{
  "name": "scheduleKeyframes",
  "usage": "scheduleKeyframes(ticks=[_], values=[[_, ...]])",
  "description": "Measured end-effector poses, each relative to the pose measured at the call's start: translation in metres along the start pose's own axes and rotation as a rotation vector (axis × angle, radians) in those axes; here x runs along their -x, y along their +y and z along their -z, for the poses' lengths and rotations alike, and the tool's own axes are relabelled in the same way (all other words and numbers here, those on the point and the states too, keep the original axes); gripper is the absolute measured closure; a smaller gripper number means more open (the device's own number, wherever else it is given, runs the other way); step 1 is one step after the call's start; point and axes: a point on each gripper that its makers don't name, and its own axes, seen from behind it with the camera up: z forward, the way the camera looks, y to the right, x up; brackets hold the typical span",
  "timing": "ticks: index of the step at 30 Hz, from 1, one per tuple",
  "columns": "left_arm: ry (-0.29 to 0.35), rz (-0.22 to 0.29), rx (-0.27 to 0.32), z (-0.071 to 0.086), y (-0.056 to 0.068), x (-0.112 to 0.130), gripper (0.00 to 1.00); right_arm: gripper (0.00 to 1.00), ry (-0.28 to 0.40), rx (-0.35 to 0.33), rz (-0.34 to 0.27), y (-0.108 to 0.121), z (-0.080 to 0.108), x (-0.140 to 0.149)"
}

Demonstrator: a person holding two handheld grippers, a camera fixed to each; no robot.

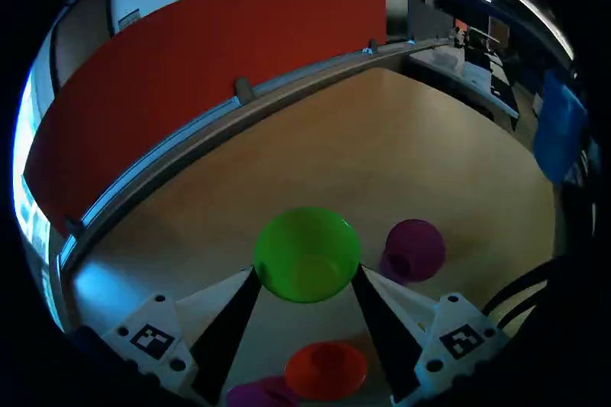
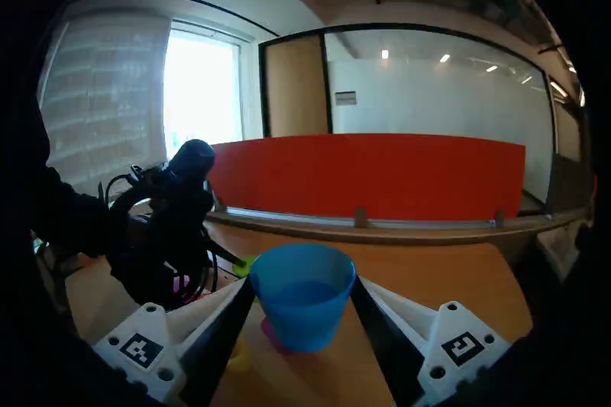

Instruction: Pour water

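Observation:
In the left gripper view, my left gripper (image 1: 306,276) is shut on a green cup (image 1: 307,254), held above the wooden table (image 1: 397,147) with its mouth facing the camera. A purple cup (image 1: 413,250) lies on its side to the right of it. An orange cup (image 1: 327,369) and another purple cup (image 1: 263,392) stand below. In the right gripper view, my right gripper (image 2: 303,292) is shut on a blue cup (image 2: 302,295), upright, with water showing inside. The other gripper (image 2: 172,224) and the hand holding it are at the left, over the table.
A red partition (image 1: 198,63) with a metal rail (image 1: 229,113) runs along the table's far edge. A blue chair (image 1: 559,132) stands at the right. Under the blue cup sit a pink object (image 2: 273,334) and a yellow one (image 2: 238,357).

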Motion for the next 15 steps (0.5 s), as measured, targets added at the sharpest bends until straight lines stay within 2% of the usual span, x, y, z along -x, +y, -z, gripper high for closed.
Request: scheduleKeyframes(ticks=[15], values=[[0.113,0.049,-0.050,0.083,-0.004,-0.006,0.16,0.09,0.017,-0.045,0.028,-0.023,0.005,-0.011]])
